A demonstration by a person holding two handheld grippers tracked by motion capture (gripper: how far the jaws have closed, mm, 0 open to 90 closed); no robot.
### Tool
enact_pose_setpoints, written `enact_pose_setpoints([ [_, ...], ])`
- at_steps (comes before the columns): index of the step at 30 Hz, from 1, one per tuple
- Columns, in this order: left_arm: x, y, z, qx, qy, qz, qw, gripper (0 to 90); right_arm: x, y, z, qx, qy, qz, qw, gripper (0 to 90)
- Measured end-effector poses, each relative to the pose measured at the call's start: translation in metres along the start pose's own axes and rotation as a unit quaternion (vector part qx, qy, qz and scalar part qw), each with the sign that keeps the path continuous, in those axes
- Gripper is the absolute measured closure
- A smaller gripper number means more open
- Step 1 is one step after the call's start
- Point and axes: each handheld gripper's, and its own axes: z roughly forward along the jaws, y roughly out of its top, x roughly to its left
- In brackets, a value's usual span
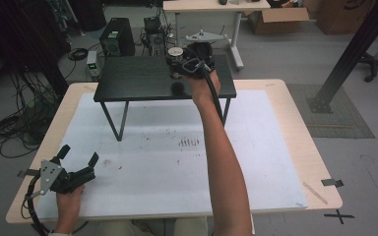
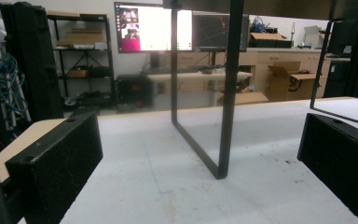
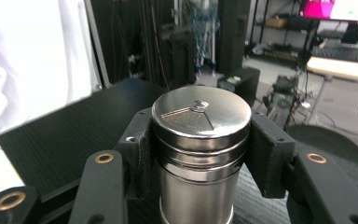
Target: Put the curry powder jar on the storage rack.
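We've got the right gripper (image 3: 200, 154) clamped on the upright steel shaker (image 3: 200, 140), axis vertical over the black shelf (image 1: 142, 78); left gripper (image 1: 78, 158) agape, well apart

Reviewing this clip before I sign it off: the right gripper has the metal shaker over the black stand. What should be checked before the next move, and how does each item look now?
1. Right gripper clamped on the metal shaker: ok.
2. Shaker upright: ok.
3. Shaker lid seated: ok.
4. Bare top of the black stand beside the shaker: ok.
5. Shaker base touching the stand: cannot tell.
6. Left gripper open, apart from the stand: ok.
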Motion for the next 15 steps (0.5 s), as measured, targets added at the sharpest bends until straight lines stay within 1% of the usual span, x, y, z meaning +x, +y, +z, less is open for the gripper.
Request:
enact_pose_setpoints([
  [2,0.000,0.000,0.000,0.000,0.000,0.001,1.0000,0.2,-0.001,-0.002,0.004,0.008,-0.001,0.004,1.0000,48.8],
  [5,0.000,0.000,0.000,0.000,0.000,0.000,1.0000,0.2,0.000,-0.003,0.008,0.014,0.000,0.008,0.9999,48.8],
  [10,0.000,0.000,0.000,0.000,0.000,0.001,1.0000,0.2,0.001,-0.006,0.016,0.030,0.002,0.010,0.9995,48.7],
  [15,0.000,0.000,0.000,0.000,0.000,0.002,1.0000,0.2,-0.001,-0.007,0.017,0.029,0.006,0.018,0.9994,48.5],
])
